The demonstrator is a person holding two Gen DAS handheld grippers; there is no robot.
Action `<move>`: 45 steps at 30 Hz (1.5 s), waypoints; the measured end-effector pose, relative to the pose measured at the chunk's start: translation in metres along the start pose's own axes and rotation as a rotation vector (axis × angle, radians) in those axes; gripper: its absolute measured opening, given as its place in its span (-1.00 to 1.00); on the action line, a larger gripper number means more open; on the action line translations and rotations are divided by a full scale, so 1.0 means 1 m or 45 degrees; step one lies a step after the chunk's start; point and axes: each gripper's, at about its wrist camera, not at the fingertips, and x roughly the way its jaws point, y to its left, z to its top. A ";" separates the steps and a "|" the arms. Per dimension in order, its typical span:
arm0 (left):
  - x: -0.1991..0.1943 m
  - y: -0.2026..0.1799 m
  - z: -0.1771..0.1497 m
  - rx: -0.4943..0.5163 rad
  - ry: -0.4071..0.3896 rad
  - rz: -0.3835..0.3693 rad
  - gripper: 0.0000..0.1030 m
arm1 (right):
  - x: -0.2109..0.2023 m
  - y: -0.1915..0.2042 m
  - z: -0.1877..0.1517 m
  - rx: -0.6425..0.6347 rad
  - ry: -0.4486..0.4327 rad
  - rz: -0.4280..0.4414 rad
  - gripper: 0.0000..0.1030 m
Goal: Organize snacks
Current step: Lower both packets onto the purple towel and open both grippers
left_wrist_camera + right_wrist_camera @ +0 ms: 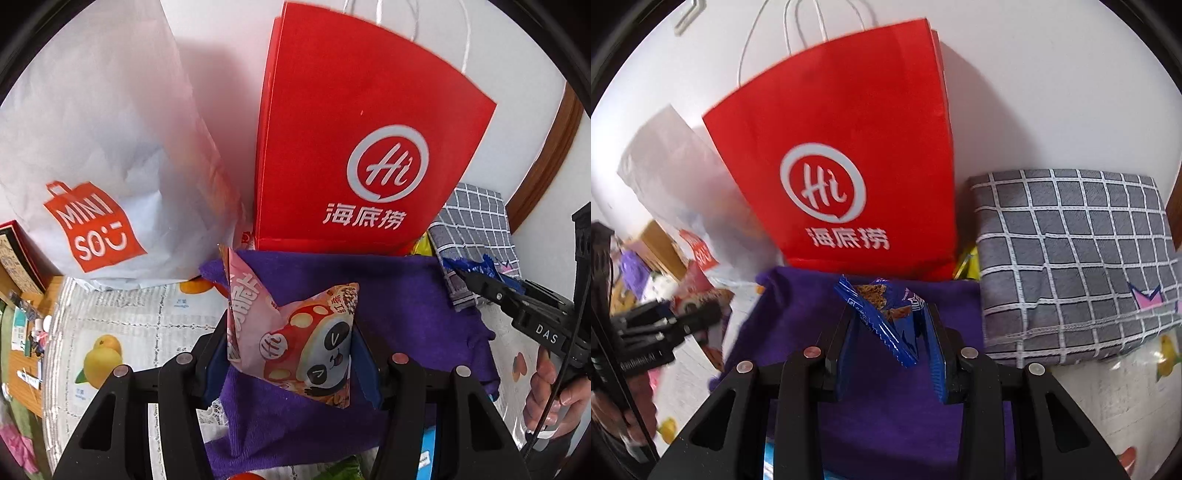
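Both tongs loaded: left gripper [291, 343] clamps pink panda snack [295, 339], right gripper [886, 328] clamps blue snack [882, 317].
Held up off purple cloth [406, 295], ready for red bag [354, 140] ahead, I'd guess.

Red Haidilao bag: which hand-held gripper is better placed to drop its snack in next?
Probably the right hand-held gripper. Its blue snack packet sits almost centred below the red Haidilao bag, while the left hand-held gripper, holding the panda snack packet, points between that bag and the white Miniso bag.
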 end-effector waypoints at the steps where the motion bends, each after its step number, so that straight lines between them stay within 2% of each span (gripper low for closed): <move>1: 0.004 0.000 0.000 0.000 0.003 -0.002 0.08 | 0.003 -0.002 -0.001 -0.007 0.015 0.000 -0.32; 6: 0.029 0.003 -0.004 -0.013 0.049 -0.024 0.08 | 0.030 -0.007 -0.009 -0.065 0.127 -0.046 -0.32; 11: 0.047 0.007 -0.011 -0.023 0.100 -0.023 0.08 | 0.054 -0.012 -0.019 -0.050 0.227 -0.049 -0.32; 23: 0.064 0.005 -0.018 -0.036 0.165 -0.019 0.11 | 0.083 -0.012 -0.032 -0.028 0.323 -0.066 -0.31; 32: 0.069 0.004 -0.017 -0.035 0.178 -0.039 0.11 | 0.087 -0.008 -0.035 -0.034 0.336 -0.087 -0.28; 35: 0.070 0.000 -0.018 -0.018 0.180 -0.043 0.11 | 0.091 -0.009 -0.033 -0.016 0.338 -0.095 -0.17; 37: 0.070 -0.002 -0.018 -0.013 0.184 -0.048 0.11 | 0.090 -0.009 -0.032 -0.020 0.340 -0.088 0.00; 41: 0.072 -0.003 -0.018 -0.018 0.201 -0.067 0.16 | 0.087 -0.008 -0.029 -0.028 0.345 -0.084 0.16; 42: 0.073 -0.003 -0.018 -0.017 0.206 -0.077 0.19 | 0.086 -0.008 -0.029 -0.027 0.346 -0.083 0.23; 45: 0.072 -0.005 -0.017 -0.006 0.201 -0.070 0.45 | 0.082 -0.008 -0.026 -0.024 0.326 -0.082 0.33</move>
